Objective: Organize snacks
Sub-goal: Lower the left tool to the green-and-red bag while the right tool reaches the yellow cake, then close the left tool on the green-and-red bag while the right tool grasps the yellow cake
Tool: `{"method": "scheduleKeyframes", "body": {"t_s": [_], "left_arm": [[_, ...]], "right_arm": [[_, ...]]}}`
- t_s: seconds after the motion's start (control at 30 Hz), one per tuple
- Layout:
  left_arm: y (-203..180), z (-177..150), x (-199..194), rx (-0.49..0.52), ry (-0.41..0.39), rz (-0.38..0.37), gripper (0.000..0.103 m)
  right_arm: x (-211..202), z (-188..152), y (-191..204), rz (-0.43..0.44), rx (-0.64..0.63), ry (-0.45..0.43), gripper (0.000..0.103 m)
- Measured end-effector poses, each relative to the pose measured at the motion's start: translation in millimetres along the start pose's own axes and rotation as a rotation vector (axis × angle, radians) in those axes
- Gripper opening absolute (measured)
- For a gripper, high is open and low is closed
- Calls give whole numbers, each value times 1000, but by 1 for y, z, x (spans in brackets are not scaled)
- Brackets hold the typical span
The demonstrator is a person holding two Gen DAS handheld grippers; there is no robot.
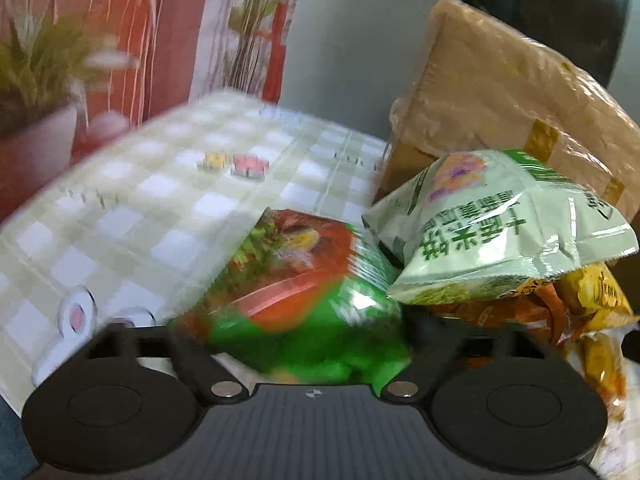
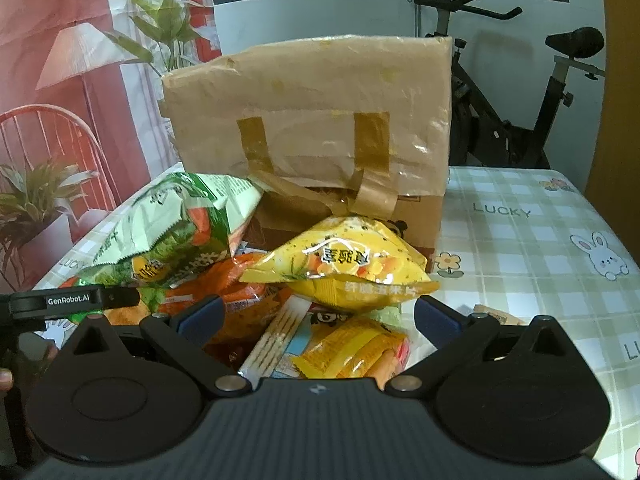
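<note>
A pile of snack bags lies in front of a taped cardboard box [image 2: 308,120]. In the left wrist view my left gripper [image 1: 296,344] is shut on a green and red snack bag [image 1: 304,280], with a pale green bag [image 1: 492,232] just to its right, resting on orange and yellow packs [image 1: 576,308] before the box [image 1: 512,104]. In the right wrist view my right gripper [image 2: 318,314] is open over the pile, its blue pads [image 2: 202,316] on either side of a yellow chip bag [image 2: 340,268]. The pale green bag [image 2: 172,224] lies to the left.
The table has a green checked cloth [image 2: 532,240] with bare room to the right of the box and, in the left wrist view, to the left [image 1: 140,208]. An exercise bike [image 2: 520,120] stands behind the table. A small wrapped item [image 2: 496,314] lies by the right finger.
</note>
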State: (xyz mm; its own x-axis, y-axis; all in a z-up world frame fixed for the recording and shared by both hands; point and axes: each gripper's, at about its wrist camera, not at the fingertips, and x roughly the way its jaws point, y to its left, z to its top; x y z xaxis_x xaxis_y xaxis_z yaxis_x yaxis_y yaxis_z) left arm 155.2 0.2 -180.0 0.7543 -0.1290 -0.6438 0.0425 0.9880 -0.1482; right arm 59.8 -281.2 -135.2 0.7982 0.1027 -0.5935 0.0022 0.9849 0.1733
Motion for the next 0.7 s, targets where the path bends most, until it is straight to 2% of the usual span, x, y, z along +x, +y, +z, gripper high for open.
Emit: {"method": "scheduleKeyframes", "body": {"t_s": [0.1,0.2,0.33,0.43,0.7], "left_arm": [[-3,0,-10,66,-22,89,76],[9,3,-17,24,-15,126,75],[26,8,-21,-26,-37,231,73],[33,11,-25,-47,-62,252,73],[30,10,-34,-32,-90,281,73]], "right_arm": [[2,-5,-2,-5,13,6,103],[3,-10,-4,-6,25,14,103],[3,-15,-6,-25,19,22,103],[3,-20,-8,-31,32,32,102],[4,-27,-18,-58,71,45,90]]}}
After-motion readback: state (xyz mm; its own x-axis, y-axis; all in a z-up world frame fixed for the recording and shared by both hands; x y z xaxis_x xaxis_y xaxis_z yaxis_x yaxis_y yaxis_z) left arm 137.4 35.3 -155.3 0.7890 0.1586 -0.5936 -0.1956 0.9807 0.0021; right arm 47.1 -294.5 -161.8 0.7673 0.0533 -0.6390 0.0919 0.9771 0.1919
